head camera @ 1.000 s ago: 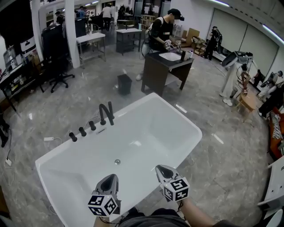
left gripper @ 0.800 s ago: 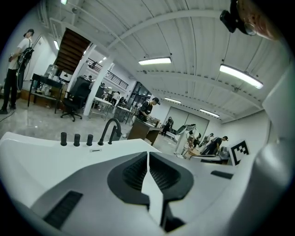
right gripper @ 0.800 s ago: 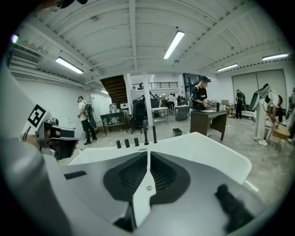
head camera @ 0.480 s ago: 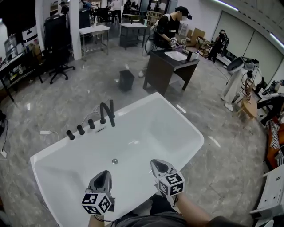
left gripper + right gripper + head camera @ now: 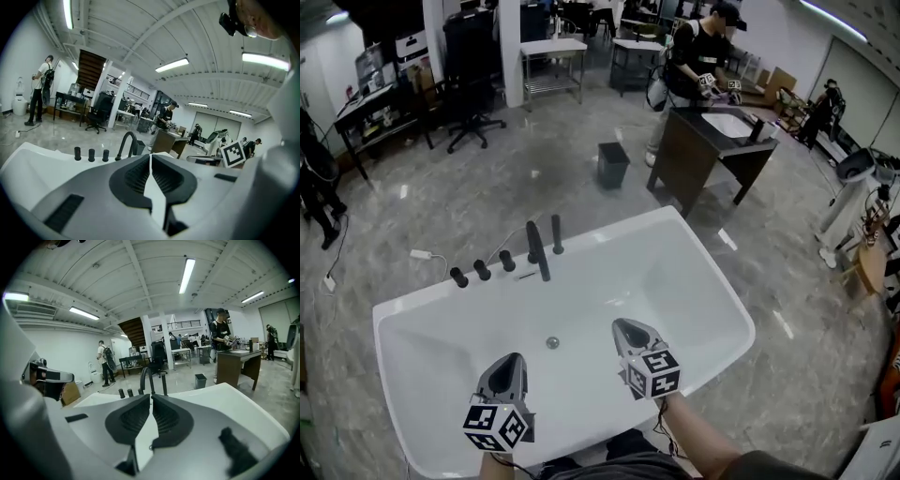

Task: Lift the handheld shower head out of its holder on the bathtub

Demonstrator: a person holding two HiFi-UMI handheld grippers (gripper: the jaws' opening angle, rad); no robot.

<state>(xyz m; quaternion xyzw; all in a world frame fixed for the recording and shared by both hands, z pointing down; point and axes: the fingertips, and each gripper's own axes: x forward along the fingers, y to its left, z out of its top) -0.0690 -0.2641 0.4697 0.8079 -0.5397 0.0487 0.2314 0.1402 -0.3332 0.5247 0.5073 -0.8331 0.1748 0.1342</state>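
Handheld shower head (image 5: 557, 234) stands upright, a slim black stick in its holder on the far rim of the white bathtub (image 5: 722, 277), just right of the faucet spout (image 5: 536, 251). It lies at eleven o'clock from the right gripper (image 5: 623, 326) and at one o'clock from the left gripper (image 5: 512, 360). Both grippers have their jaws together on nothing, and the right looks the nearer.

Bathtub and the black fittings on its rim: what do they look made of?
Bathtub: smooth glossy white with a soft sheen, probably acrylic or enamelled. Faucet, shower head and knobs: matte black with hardly any shine, likely coated metal. The look alone cannot confirm either.
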